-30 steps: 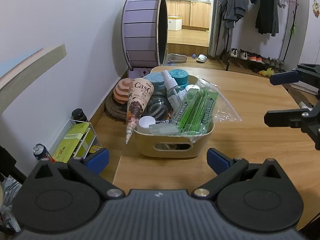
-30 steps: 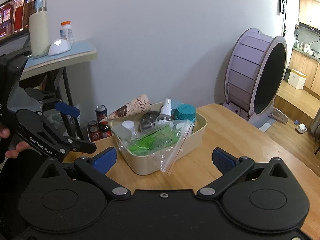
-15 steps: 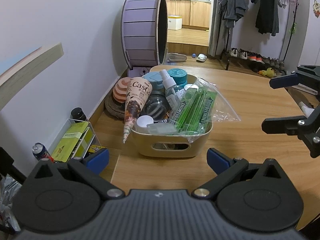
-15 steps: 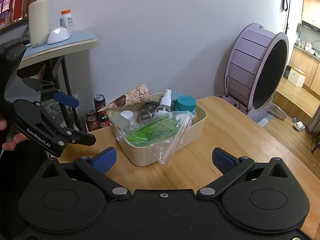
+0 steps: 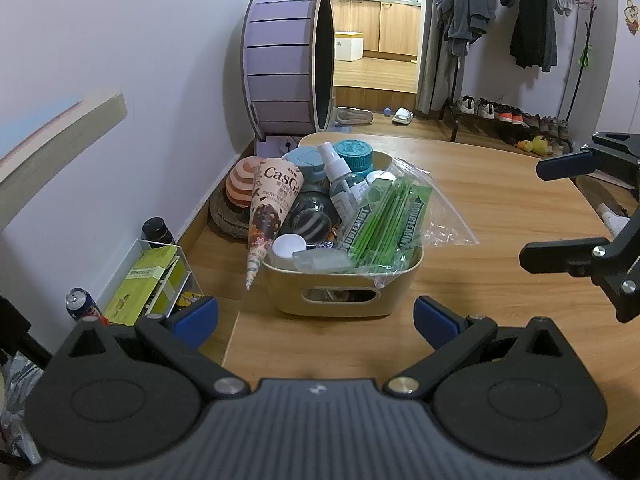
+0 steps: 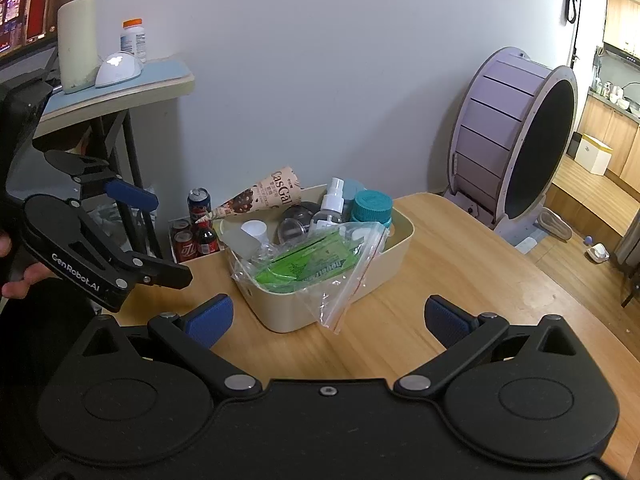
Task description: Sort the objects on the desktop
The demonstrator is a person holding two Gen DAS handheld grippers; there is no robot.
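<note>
While both tongs hang spread and empty, left gripper (image 5: 316, 316) and right gripper (image 6: 326, 318) face the packed bin (image 5: 340, 284); sorting looks finished, probably only retreat remains.

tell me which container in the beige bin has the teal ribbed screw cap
The squat bottle with the teal ribbed screw cap at the beige bin's far end; the clear spray bottle beside it has a white nozzle.
</note>
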